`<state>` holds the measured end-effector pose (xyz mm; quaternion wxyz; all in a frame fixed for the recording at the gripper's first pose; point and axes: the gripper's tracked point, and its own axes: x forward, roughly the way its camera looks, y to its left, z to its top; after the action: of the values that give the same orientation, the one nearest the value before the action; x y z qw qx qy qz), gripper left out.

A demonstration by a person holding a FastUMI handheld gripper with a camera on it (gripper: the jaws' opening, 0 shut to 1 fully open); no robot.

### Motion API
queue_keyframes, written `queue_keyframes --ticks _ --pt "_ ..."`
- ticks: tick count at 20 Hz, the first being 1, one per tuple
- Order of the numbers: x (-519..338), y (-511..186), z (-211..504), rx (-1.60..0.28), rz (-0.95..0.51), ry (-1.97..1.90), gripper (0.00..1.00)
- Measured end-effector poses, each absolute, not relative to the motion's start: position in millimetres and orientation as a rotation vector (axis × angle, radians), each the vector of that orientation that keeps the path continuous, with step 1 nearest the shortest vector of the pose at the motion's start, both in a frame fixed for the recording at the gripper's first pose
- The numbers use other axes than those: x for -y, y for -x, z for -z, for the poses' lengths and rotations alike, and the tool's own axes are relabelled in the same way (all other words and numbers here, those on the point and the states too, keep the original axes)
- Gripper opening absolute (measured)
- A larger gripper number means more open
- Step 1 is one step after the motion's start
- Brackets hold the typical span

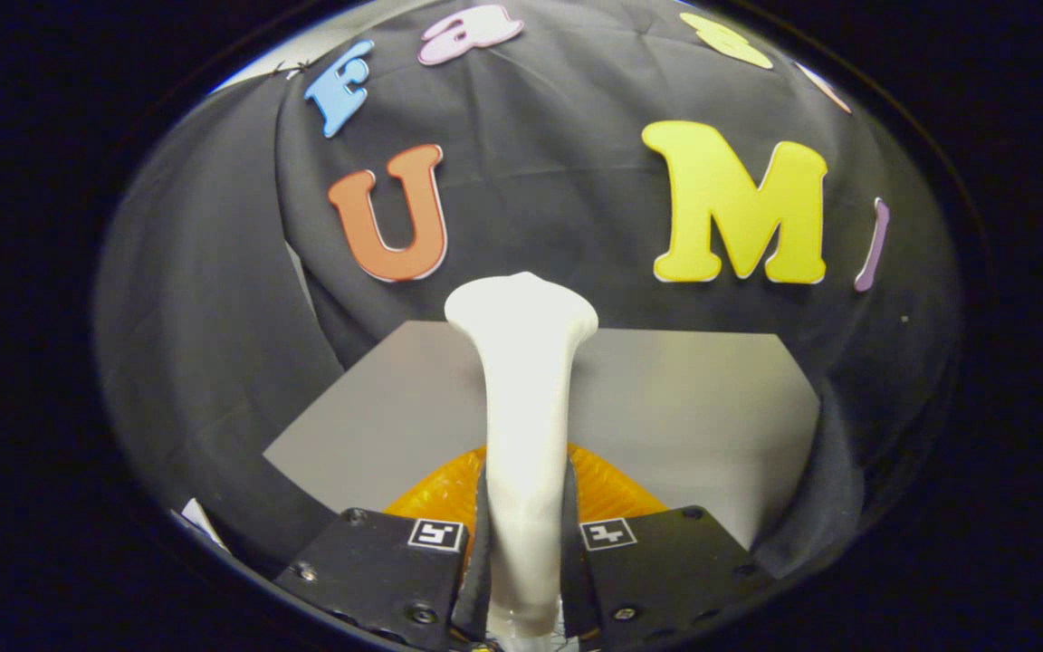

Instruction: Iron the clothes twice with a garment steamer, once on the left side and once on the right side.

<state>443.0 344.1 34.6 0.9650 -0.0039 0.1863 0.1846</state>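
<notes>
My gripper (526,534) is shut on the white garment steamer (521,380). Both fingers press on its narrow handle. The steamer stands up between the fingers and widens into a flat head at its far end. Just behind the handle, close above the fingers, an orange ribbed piece (612,489) shows on both sides of the steamer. The grey tabletop (693,407) lies below and beyond the steamer. I see no garment here.
Black cloth walls close off the table at the back and on both sides. A fold of black cloth (811,507) hangs over the table's right edge. A small white corner (200,521) peeks out at the lower left.
</notes>
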Motion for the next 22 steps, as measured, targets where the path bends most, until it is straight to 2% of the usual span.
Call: queue_keyframes --ticks 8,12,16,22 --pt "-291.1 -322.1 -95.7 -0.208 -0.446 -0.082 0.33" --pt "-242.2 -261.5 -119.4 -0.132 -0.43 -0.132 0.33" --pt "-174.7 -212.4 -140.9 -0.055 -0.344 -0.159 0.33" --pt "-66.3 -186.5 -173.1 0.039 -0.169 -0.168 0.33"
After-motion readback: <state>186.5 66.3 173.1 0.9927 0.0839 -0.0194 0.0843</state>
